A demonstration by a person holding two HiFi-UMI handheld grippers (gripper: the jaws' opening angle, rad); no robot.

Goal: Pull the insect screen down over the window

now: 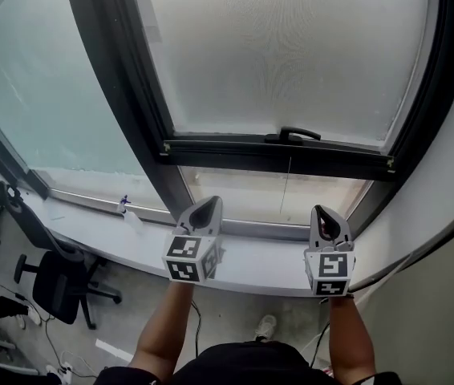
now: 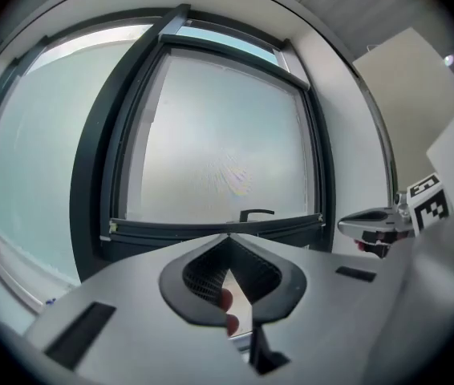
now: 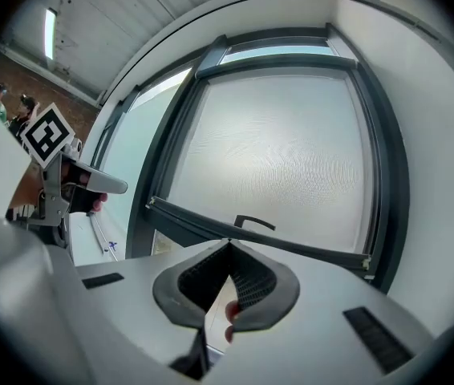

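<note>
- My left tool [image 1: 208,203] is pinched fully together with nothing in it, held over the window sill [image 1: 243,259].
- My right tool [image 1: 326,212] is closed tight and empty too, level with the left.
- The insect screen [image 1: 291,54] covers most of the window. Its bottom bar [image 1: 275,152] and handle [image 1: 295,134] sit beyond both tools, untouched, with a gap beneath.

Below you ran a pale window sill [image 1: 91,227] under a frosted side pane [image 1: 42,95] set in a dark window frame [image 1: 123,87], with a white wall [image 1: 443,215] at your right. To your lower left a black office chair [image 1: 54,283] stood on the grey concrete floor [image 1: 131,319] near loose cables [image 1: 48,339]. A strip light [image 3: 50,32] glowed on the ceiling.
</note>
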